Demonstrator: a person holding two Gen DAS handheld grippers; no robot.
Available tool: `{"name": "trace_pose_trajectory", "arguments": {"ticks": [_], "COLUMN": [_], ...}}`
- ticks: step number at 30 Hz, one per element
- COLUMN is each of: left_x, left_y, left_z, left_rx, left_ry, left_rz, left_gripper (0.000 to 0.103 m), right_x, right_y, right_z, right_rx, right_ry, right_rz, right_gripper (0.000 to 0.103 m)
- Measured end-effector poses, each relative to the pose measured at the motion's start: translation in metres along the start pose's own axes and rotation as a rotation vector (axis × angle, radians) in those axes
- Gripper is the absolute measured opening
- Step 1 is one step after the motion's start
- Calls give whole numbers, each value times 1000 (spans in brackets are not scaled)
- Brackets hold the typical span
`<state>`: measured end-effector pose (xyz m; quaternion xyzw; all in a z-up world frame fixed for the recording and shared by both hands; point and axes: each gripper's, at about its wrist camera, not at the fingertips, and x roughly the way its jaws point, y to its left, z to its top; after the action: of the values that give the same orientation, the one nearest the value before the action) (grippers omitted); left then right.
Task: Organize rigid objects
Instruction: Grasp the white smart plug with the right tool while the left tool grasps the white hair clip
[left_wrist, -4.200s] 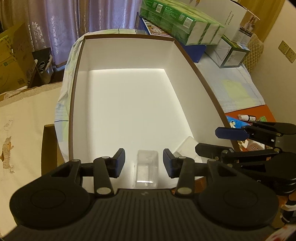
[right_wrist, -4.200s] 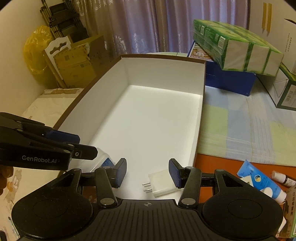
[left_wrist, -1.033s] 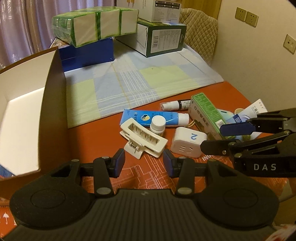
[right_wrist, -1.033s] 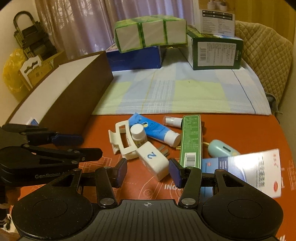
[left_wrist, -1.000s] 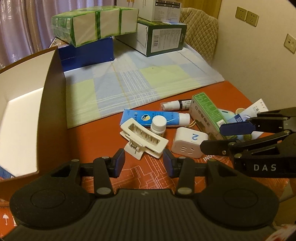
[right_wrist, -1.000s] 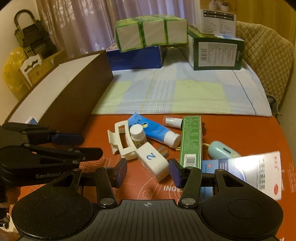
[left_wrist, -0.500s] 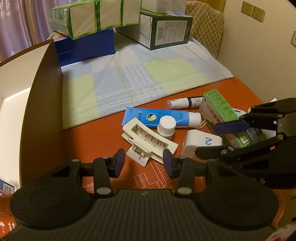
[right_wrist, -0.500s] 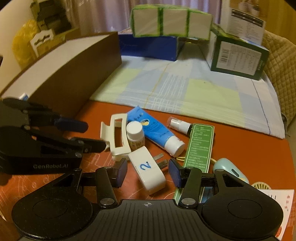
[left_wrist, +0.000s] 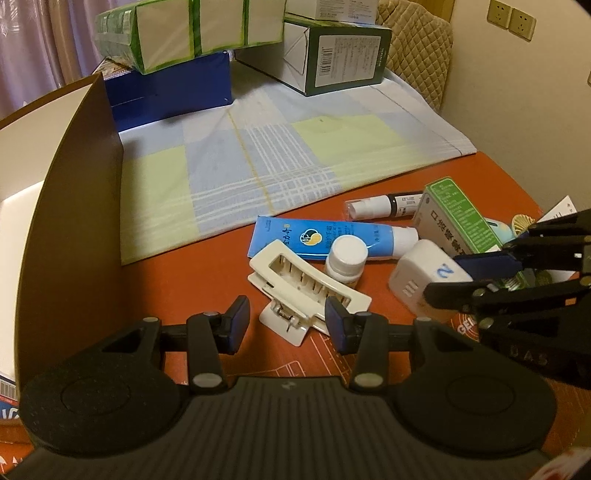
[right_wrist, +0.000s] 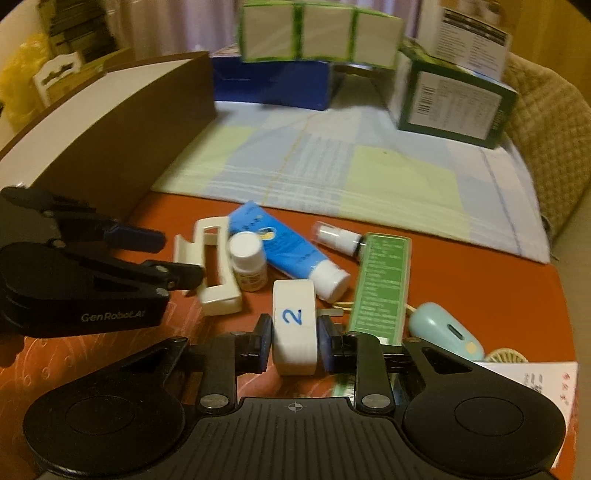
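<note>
Right tongs (right_wrist: 293, 338) clamped on white plug adapter (right_wrist: 294, 325); left tongs (left_wrist: 284, 319) released.
Right tongs' jaws had just been closing, and both pads pressed the sides of the adapter, which was marked with a blue "2" and sat on the orange desk (left_wrist: 207, 273) near the right of the clutter. Left tongs stood apart, pads touching nothing, with the near end of the cream hair claw clip (left_wrist: 303, 291) between them on the desk. Small white-capped bottle (left_wrist: 345, 260) stood just beyond the clip, touching the blue tube (left_wrist: 325, 236). Green carton (right_wrist: 382, 284) lay right of the adapter, small spray bottle (right_wrist: 336, 236) at its far end. Brown-walled box (left_wrist: 70, 206) stood at far left, beside the checked cloth (left_wrist: 266, 158).
</note>
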<state>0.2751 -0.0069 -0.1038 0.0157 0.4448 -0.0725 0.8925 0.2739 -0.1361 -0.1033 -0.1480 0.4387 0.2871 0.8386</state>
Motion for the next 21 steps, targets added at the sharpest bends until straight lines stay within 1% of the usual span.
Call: {"name": "trace_pose_trajectory", "arguments": {"ticks": [2, 3, 4, 5, 7, 8, 10, 13, 17, 21], "left_x": [1, 2, 3, 3, 3, 2, 0, -5, -14, -24], "left_y": [1, 2, 4, 6, 10, 11, 12, 13, 15, 19], "left_z": [2, 2, 3, 3, 4, 4, 2, 0, -8, -16], "left_rx": [-12, -21, -32, -44, -71, -81, -95, -99, -98, -120], "left_ry": [-2, -3, -4, -3, 4, 5, 6, 8, 16, 30], "left_rz": [-2, -2, -12, -28, -39, -43, -37, -21, -1, 26], "left_gripper": [38, 32, 22, 21, 14, 13, 5, 2, 1, 1], "right_x": [0, 0, 0, 0, 0, 0, -1, -1, -3, -6], "right_y": [-1, -1, -1, 0, 0, 0, 1, 2, 2, 3], "right_z": [1, 1, 1, 1, 1, 1, 0, 0, -1, -5], "right_rx": [21, 25, 26, 27, 32, 34, 37, 38, 37, 36], "right_ry": [-2, -1, -2, -2, -3, -3, -3, -3, 0, 6], "right_rz": [-18, -19, -21, -22, -24, -23, -24, -24, -19, -6], "right_gripper": [23, 23, 23, 23, 23, 23, 23, 23, 23, 23]}}
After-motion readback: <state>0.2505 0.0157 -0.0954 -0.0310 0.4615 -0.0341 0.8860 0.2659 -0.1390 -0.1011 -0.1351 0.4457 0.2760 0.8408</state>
